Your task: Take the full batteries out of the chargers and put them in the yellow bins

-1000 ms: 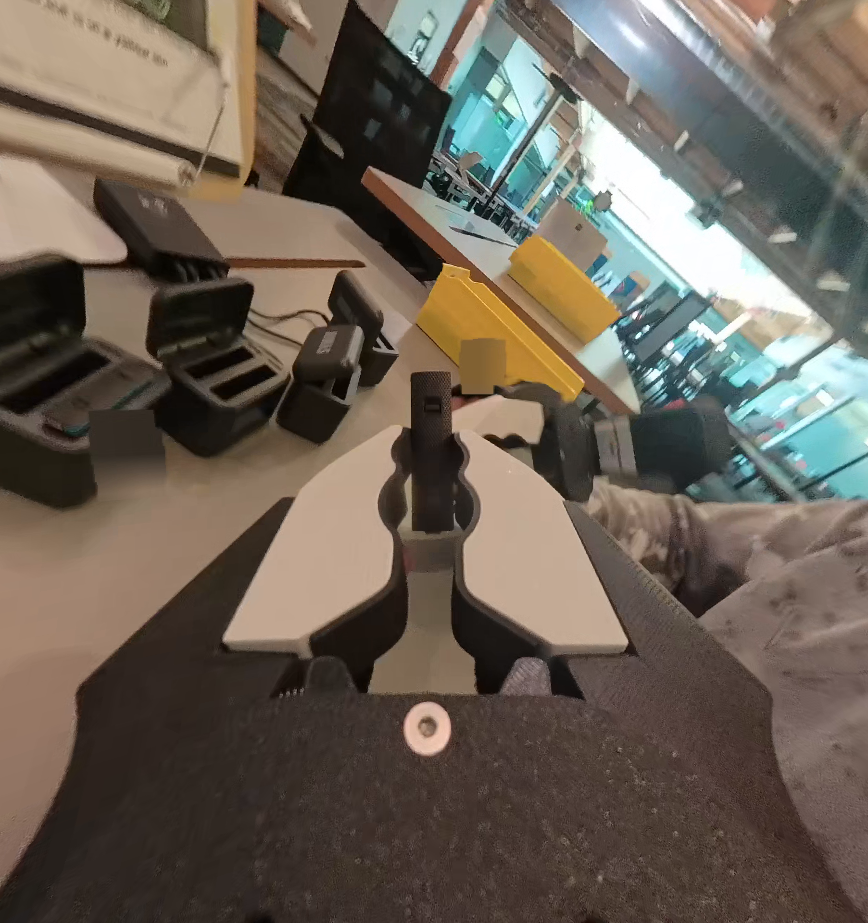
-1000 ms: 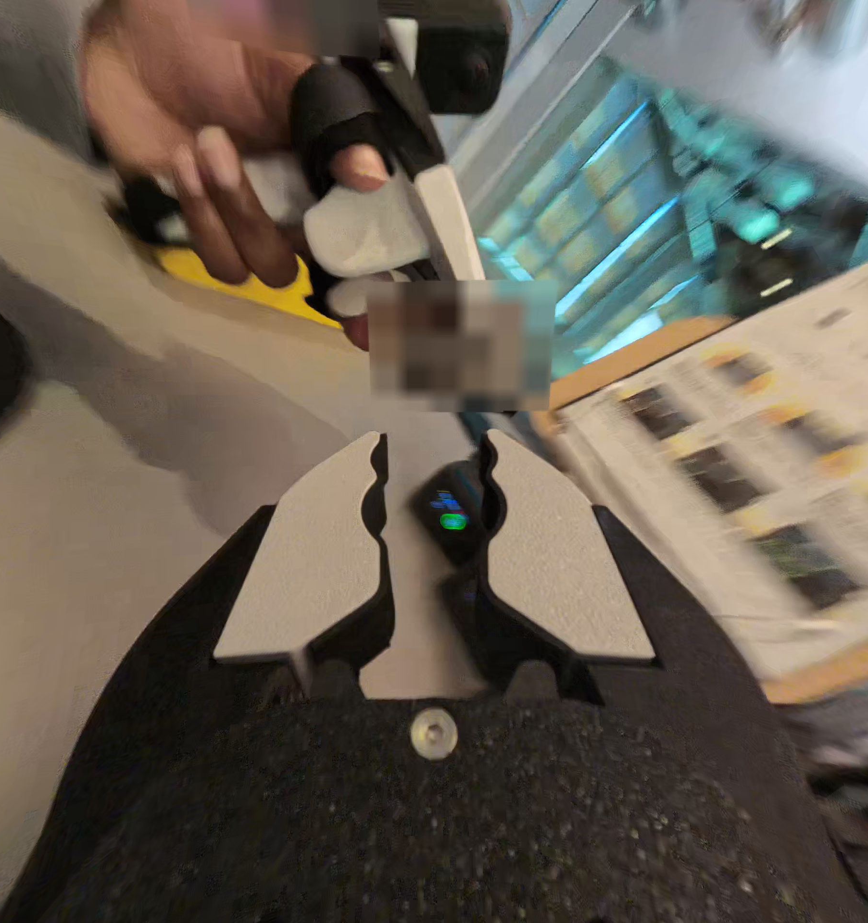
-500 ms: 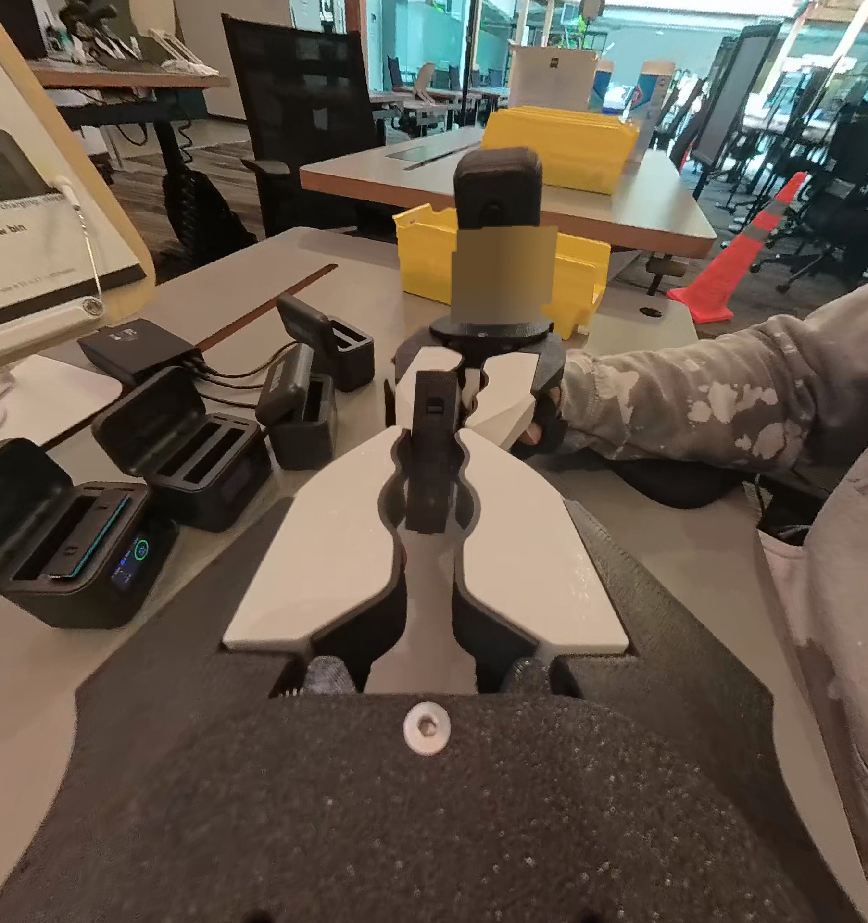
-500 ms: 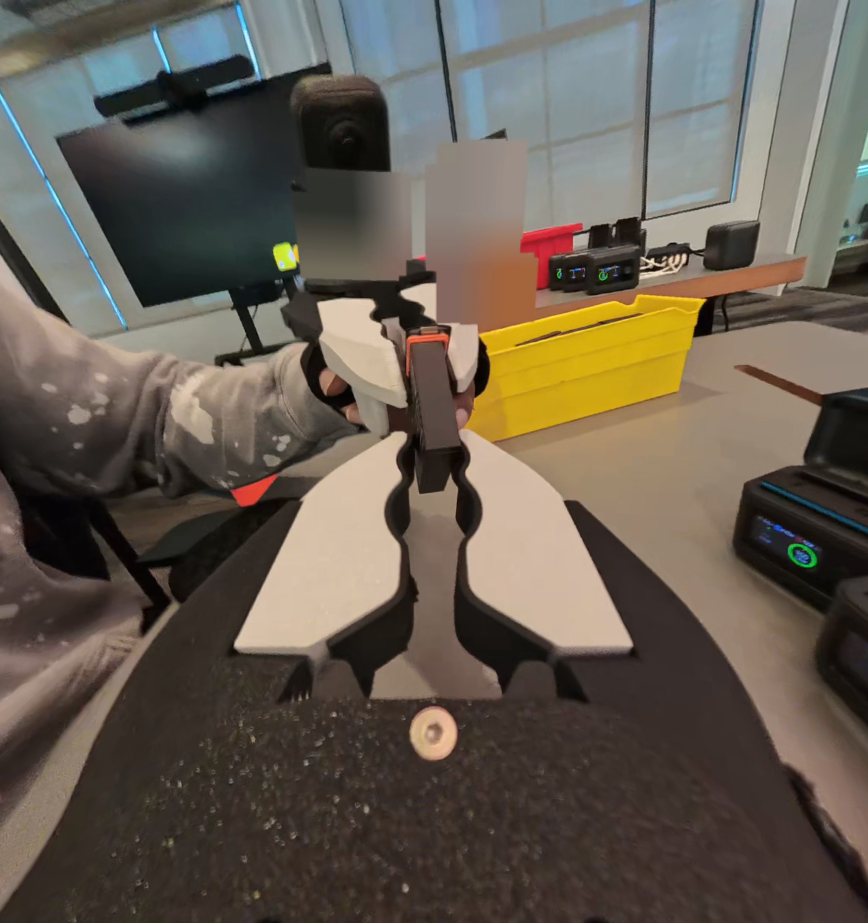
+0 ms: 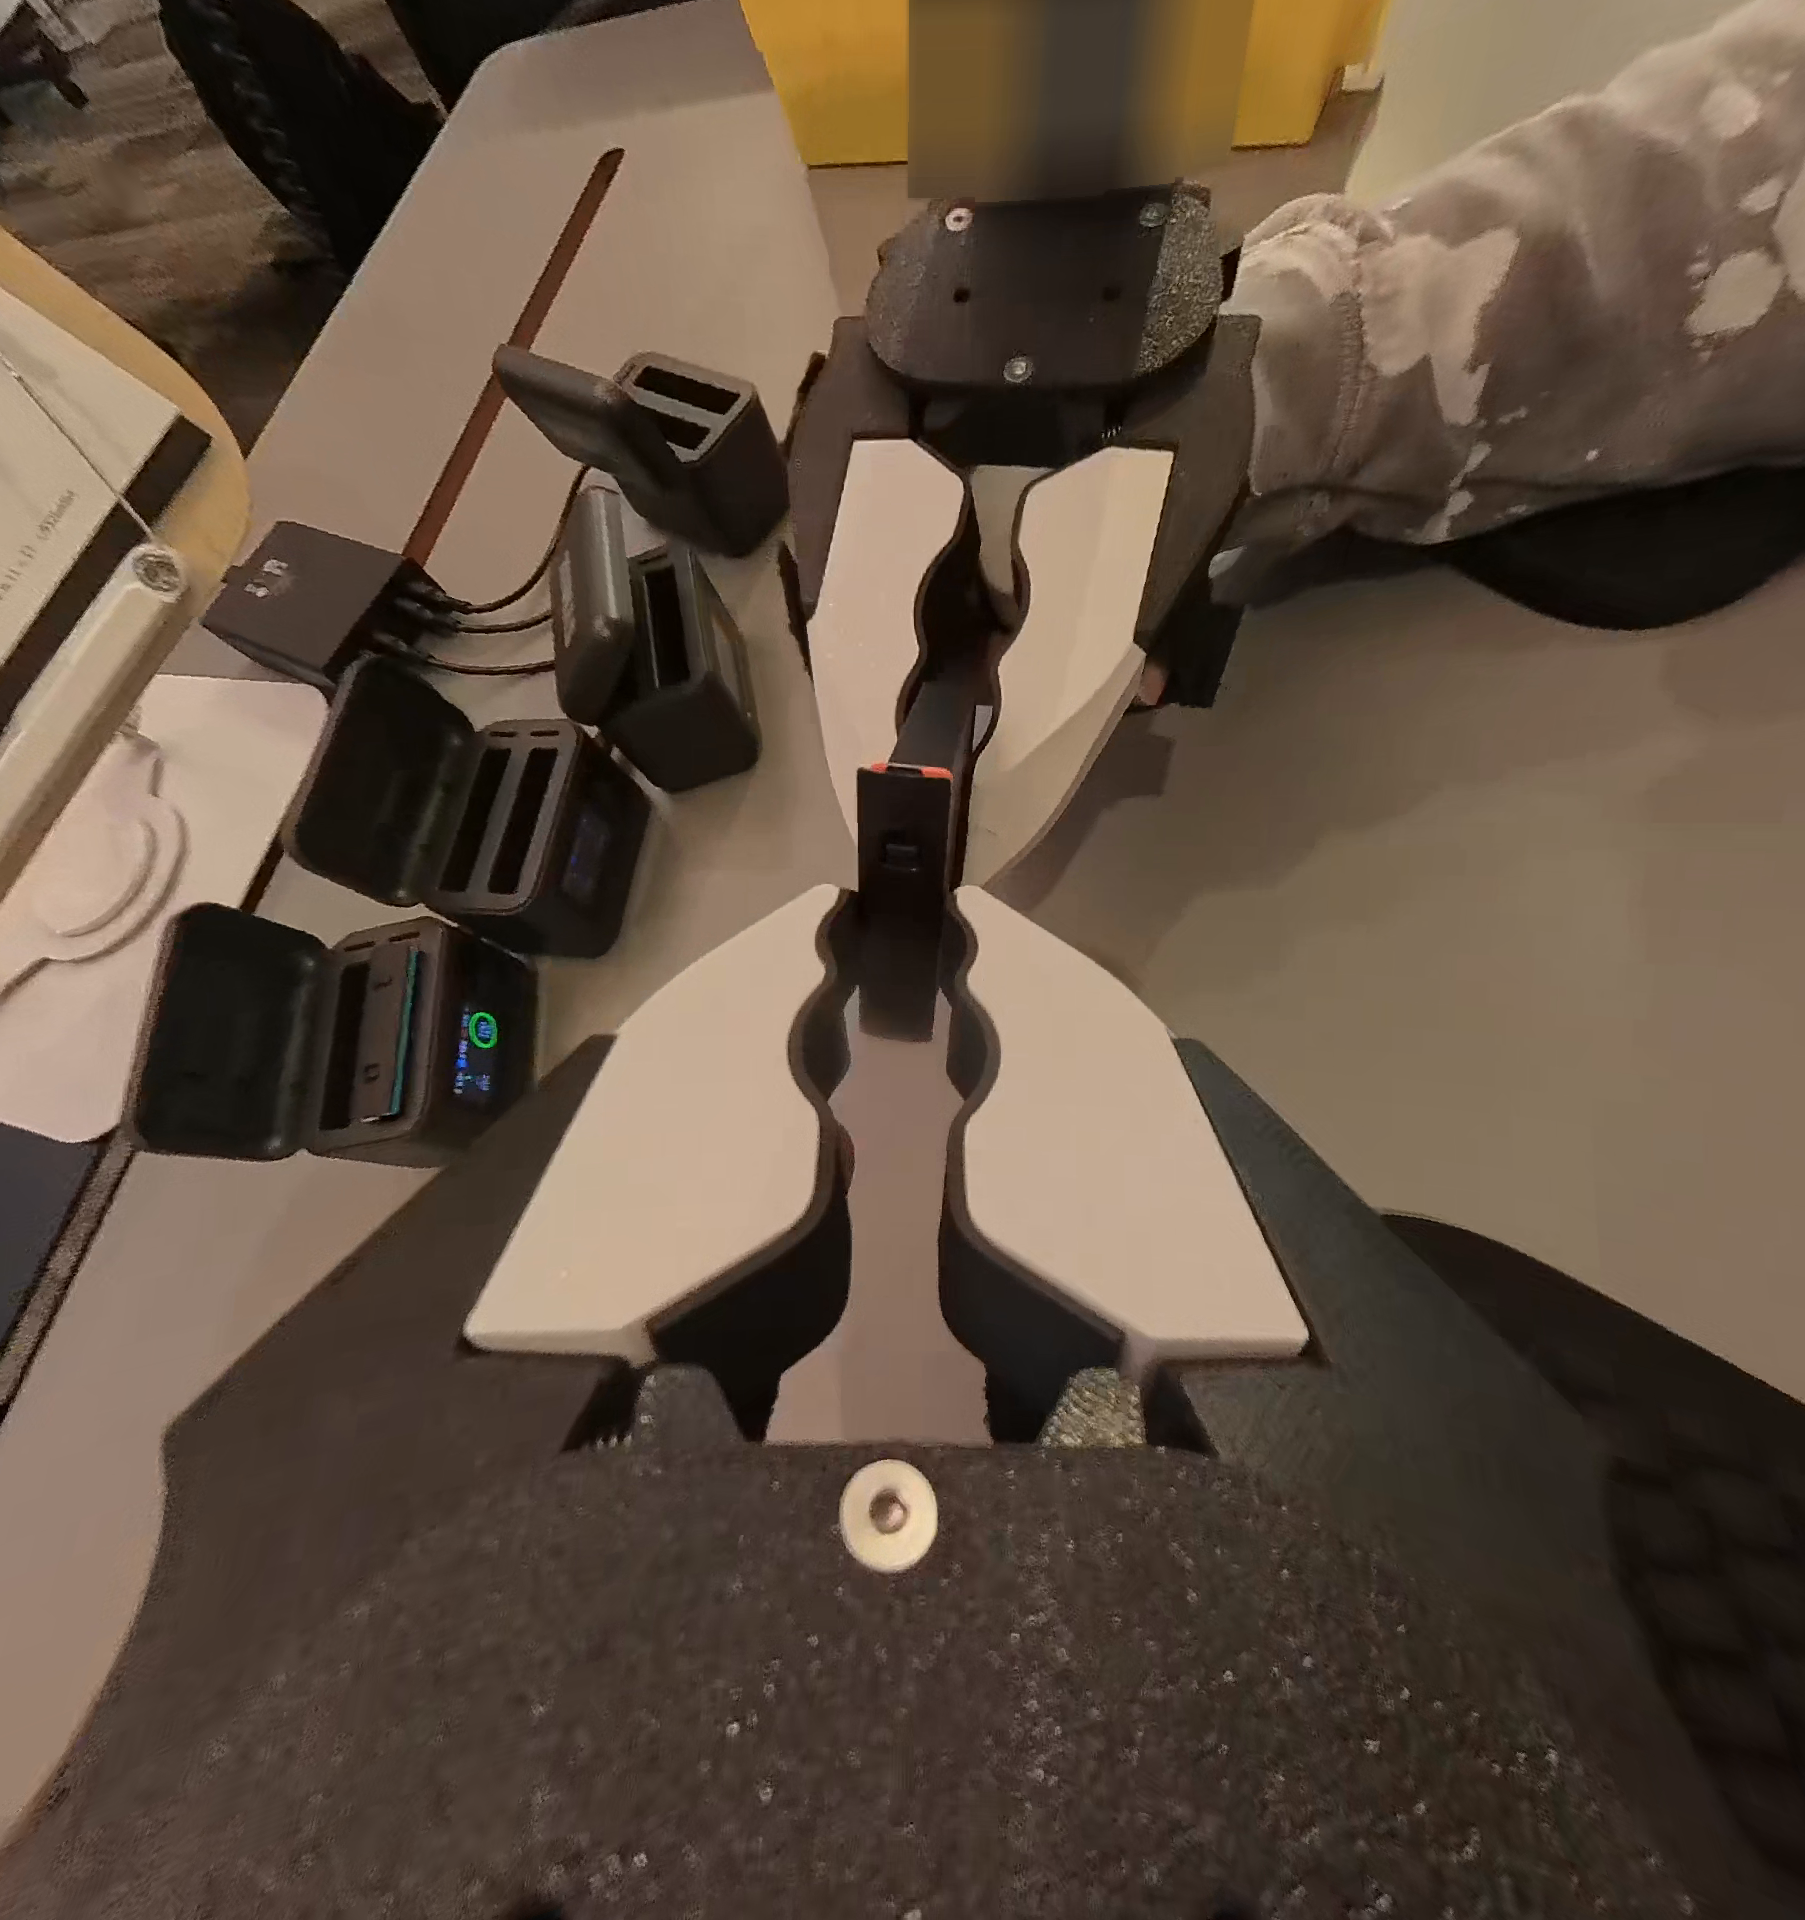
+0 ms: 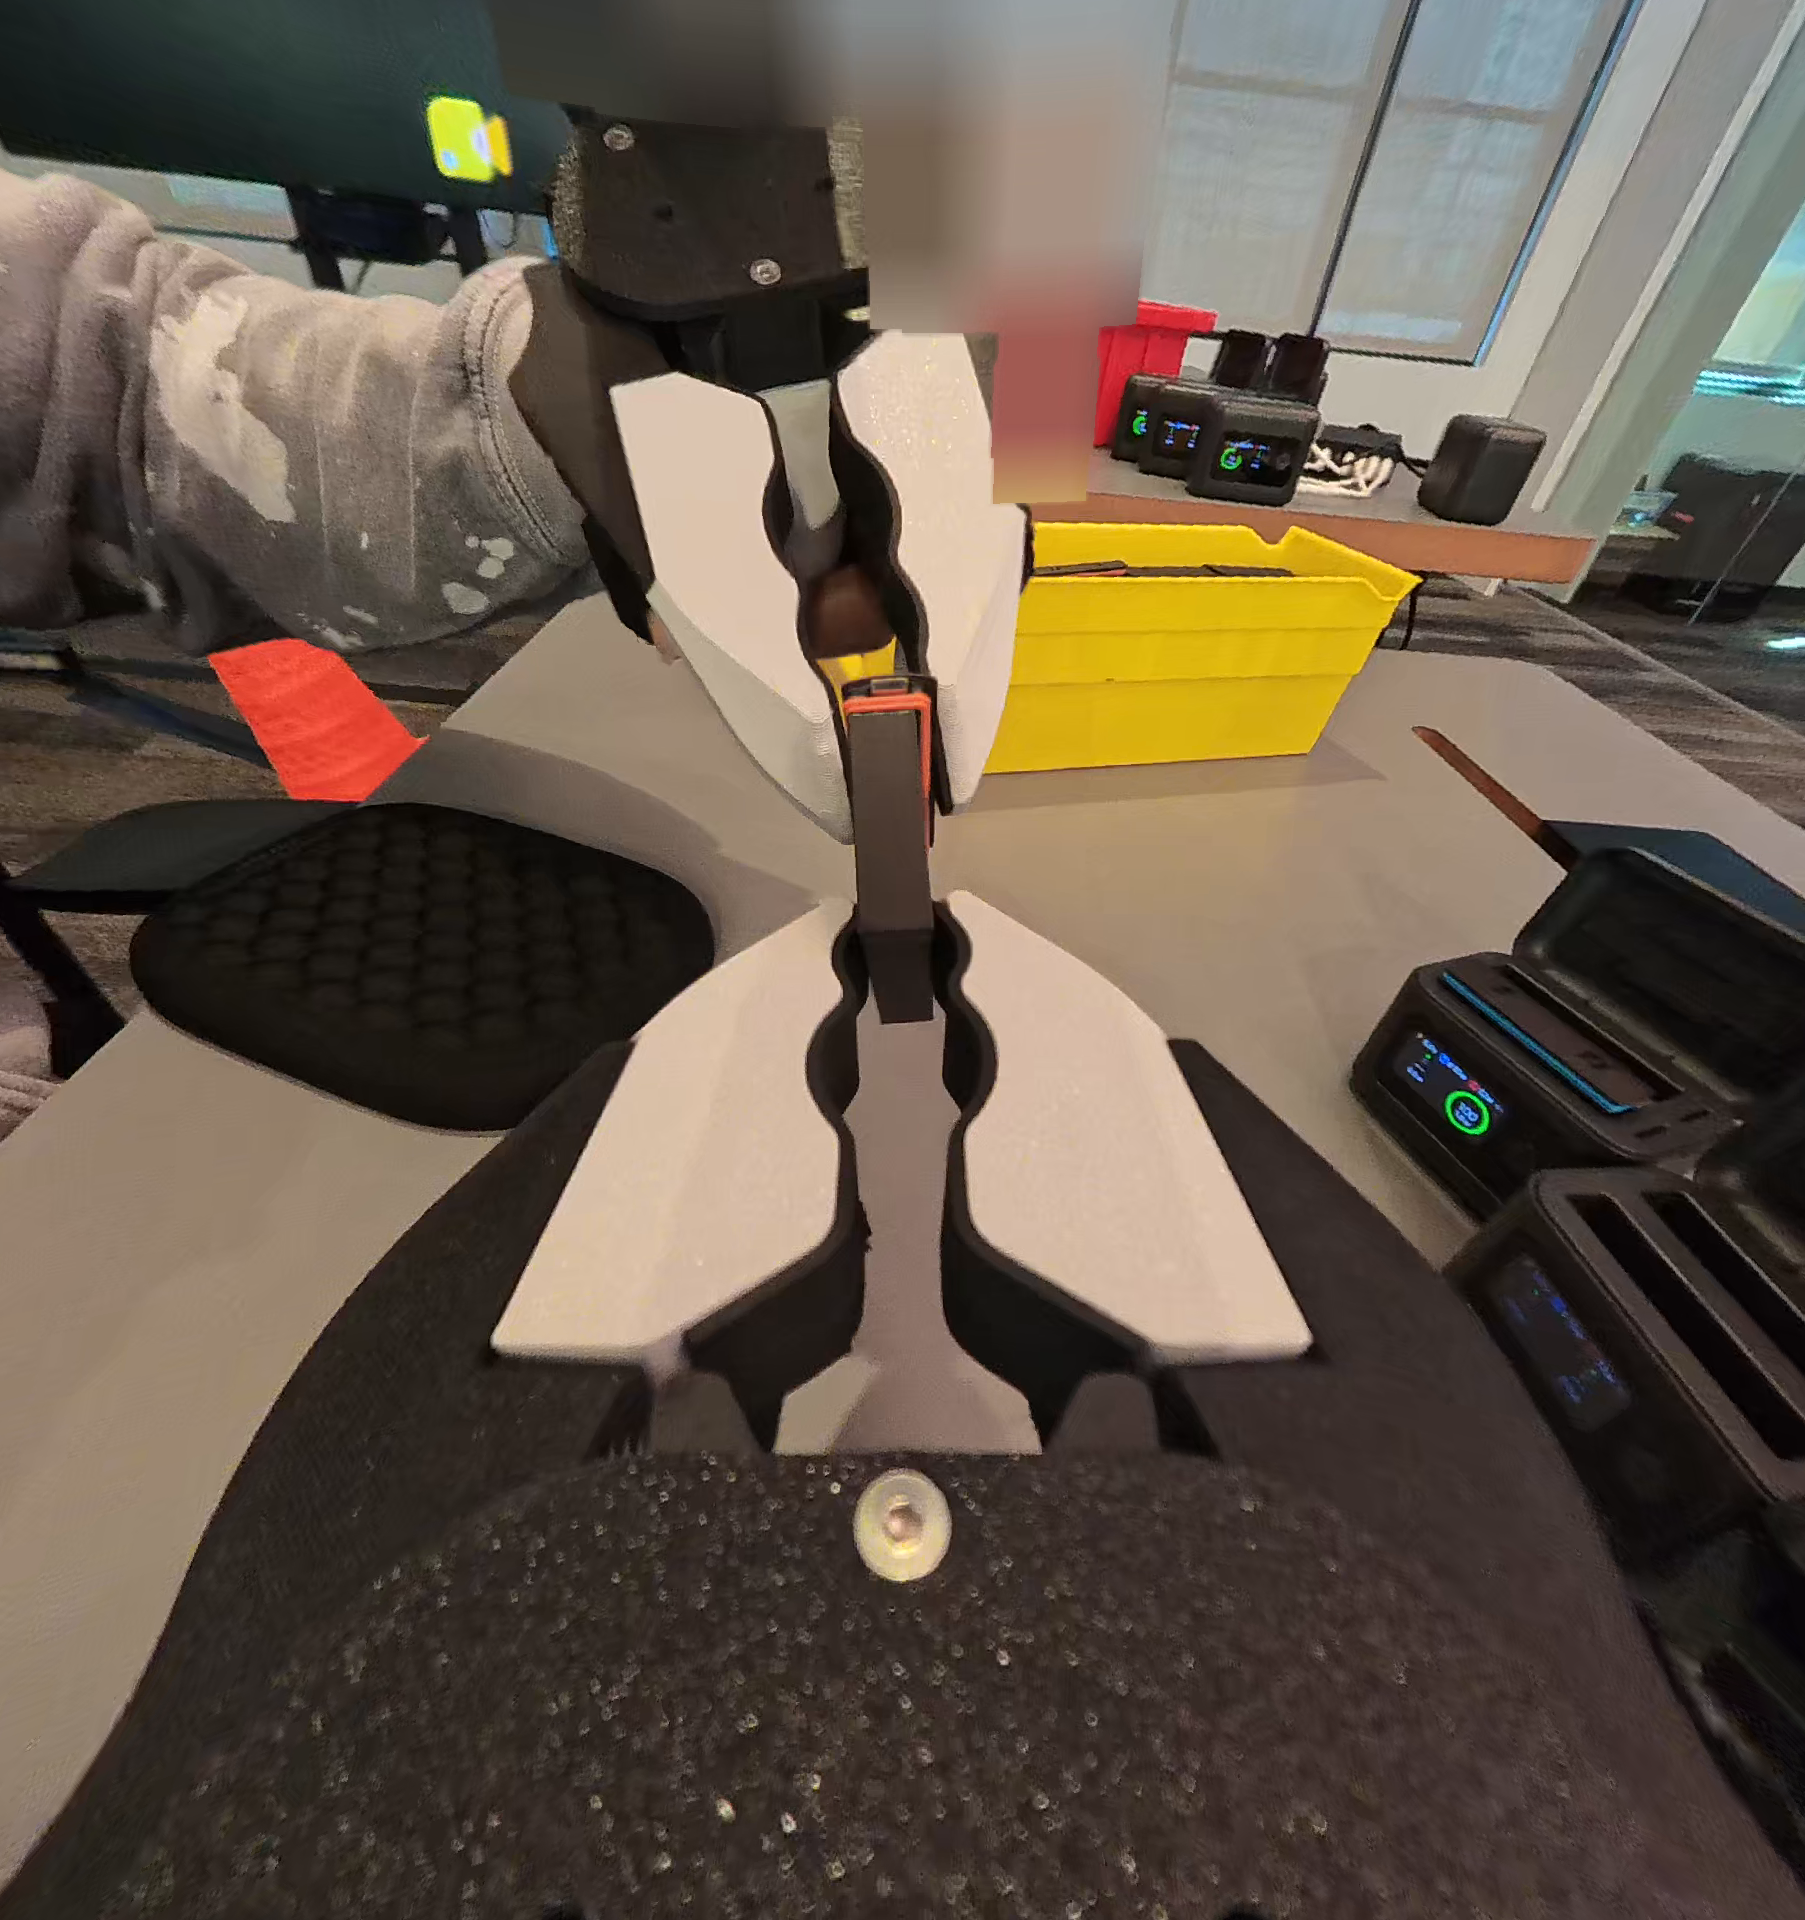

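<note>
Clamps a black battery [image 5: 900, 935] narrowly in the left claw [image 5: 898, 920] and a second battery [image 6: 887, 831] in the right claw [image 6: 893, 925], both mid-frame and short of the yellow bin [image 6: 1189, 665] at upper right, with seemingly one teal-edged battery [image 5: 406, 1023] left in the lower-left charger [image 5: 482, 1112]

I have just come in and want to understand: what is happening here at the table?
A person holds two grippers above the table. The left gripper is shut on a battery, the right gripper on a second battery, and the two face each other, tips close. The yellow bin stands behind them. The chargers lie open at the side.
</note>
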A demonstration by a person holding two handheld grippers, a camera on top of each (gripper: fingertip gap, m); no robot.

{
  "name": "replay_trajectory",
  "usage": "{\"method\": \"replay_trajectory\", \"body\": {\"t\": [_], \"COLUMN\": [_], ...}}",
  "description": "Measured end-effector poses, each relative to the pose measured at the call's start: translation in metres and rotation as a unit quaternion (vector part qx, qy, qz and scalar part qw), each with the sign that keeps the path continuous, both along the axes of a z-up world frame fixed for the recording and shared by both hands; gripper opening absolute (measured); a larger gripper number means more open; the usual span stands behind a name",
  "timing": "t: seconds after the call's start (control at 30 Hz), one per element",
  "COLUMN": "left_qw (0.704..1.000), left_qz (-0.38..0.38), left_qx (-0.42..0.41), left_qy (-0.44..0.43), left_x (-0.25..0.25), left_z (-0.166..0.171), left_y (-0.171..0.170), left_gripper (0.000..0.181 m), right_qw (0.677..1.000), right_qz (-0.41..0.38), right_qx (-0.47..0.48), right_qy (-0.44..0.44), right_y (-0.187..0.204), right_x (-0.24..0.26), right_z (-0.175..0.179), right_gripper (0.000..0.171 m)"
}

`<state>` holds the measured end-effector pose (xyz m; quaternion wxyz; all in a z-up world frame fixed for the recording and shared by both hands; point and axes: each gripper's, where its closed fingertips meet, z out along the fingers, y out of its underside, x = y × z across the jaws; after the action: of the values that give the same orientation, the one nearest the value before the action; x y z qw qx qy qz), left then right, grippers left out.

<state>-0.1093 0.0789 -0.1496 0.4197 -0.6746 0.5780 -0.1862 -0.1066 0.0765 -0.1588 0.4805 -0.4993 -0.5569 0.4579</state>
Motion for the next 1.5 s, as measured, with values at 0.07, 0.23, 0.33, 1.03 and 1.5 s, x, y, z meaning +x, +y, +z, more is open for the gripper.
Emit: {"method": "replay_trajectory", "body": {"t": [0.07, 0.23, 0.33, 1.03, 1.5], "left_qw": [1.0, 0.994, 0.988, 0.935, 0.905], "left_qz": [0.006, 0.063, 0.11, 0.178, 0.167], "left_qx": [0.015, 0.044, 0.04, -0.088, -0.14], "left_qy": [0.019, 0.073, 0.102, 0.295, 0.364], "left_x": [-0.003, -0.022, -0.035, -0.054, -0.057], "left_z": [0.001, 0.013, 0.019, -0.035, -0.053], "left_y": [0.008, 0.054, 0.089, 0.189, 0.195], "left_gripper": [0.016, 0.015, 0.015, 0.015, 0.015], "right_qw": [1.0, 0.991, 0.972, 0.826, 0.819], "right_qz": [-0.026, -0.128, -0.226, -0.561, -0.571], "right_qx": [-0.003, -0.024, -0.032, -0.049, -0.056], "right_qy": [-0.002, 0.024, 0.049, -0.007, -0.007], "right_y": [0.008, 0.049, 0.081, 0.101, 0.082], "right_x": [0.001, 0.017, 0.034, 0.183, 0.212], "right_z": [0.0, 0.004, 0.011, -0.003, -0.012], "right_gripper": [0.012, 0.013, 0.013, 0.0, 0.0]}}
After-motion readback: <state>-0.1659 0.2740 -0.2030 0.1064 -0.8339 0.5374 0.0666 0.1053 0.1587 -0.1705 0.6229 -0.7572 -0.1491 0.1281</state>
